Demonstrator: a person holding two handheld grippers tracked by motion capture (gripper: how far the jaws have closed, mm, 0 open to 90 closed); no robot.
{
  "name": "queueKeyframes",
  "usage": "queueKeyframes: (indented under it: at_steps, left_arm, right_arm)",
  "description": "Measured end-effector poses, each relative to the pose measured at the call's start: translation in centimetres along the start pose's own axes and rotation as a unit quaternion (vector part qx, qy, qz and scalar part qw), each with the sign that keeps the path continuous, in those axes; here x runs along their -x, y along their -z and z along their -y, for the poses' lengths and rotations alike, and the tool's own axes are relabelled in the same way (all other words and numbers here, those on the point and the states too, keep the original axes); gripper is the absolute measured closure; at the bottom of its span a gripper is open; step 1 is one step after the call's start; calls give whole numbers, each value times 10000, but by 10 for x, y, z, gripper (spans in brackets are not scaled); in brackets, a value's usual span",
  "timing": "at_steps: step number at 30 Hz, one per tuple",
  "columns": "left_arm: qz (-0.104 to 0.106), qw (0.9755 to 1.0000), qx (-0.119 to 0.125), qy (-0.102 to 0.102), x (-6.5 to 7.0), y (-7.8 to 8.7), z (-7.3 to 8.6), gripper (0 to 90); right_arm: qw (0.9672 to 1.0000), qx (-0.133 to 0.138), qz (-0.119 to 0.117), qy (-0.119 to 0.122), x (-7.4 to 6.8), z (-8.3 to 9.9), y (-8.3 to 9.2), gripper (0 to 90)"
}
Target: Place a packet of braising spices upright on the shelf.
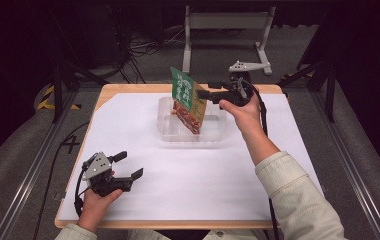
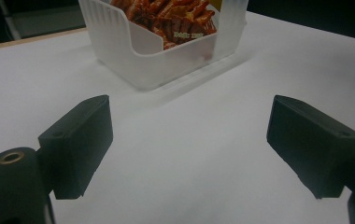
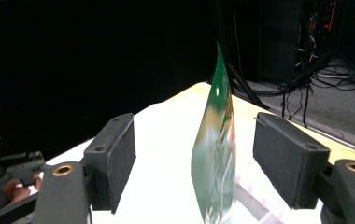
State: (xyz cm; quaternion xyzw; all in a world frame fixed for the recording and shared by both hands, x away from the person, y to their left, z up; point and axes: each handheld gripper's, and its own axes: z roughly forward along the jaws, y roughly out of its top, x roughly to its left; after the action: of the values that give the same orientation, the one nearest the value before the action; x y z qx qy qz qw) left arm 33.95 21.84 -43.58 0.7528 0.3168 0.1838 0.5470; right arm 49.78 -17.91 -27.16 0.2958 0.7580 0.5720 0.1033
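One snack packet [image 1: 188, 100], green on top with a red-orange picture lower down, stands tilted in one clear plastic container [image 1: 170, 131] on the far middle of the white-covered surface [image 1: 193, 175]. Two tools are in play. The right tool [image 1: 200, 93], held out by a raised hand [image 1: 242, 111] on an extended, sleeved forearm, has its jaws spread on either side of the packet's upper edge, released and not touching it. The left tool [image 1: 130, 165] rests low near the front left corner, jaws wide apart and holding nothing, pointing toward the container.
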Motion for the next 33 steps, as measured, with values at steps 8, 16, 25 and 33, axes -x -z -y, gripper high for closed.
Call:
queueKeyframes:
  at_steps: [8, 16, 25, 33]
  left_arm:
    - [-30, 10000, 19, -8, 0, -1, -2, 152]
    - [-42, 10000, 40, 41, -2, -3, -3, 146]
    - [-57, 9999, 58, 95, -3, -4, -4, 142]
    - [-39, 9999, 67, 111, -3, -3, -4, 142]
  right_arm:
    - [9998, 80, 10, 175, -5, 6, 29, 292]
    - [9993, 149, 73, 324, -10, 12, 60, 283]
    - [9991, 207, 46, 361, -13, 23, 92, 281]
    - [9988, 238, 81, 416, -17, 31, 119, 270]
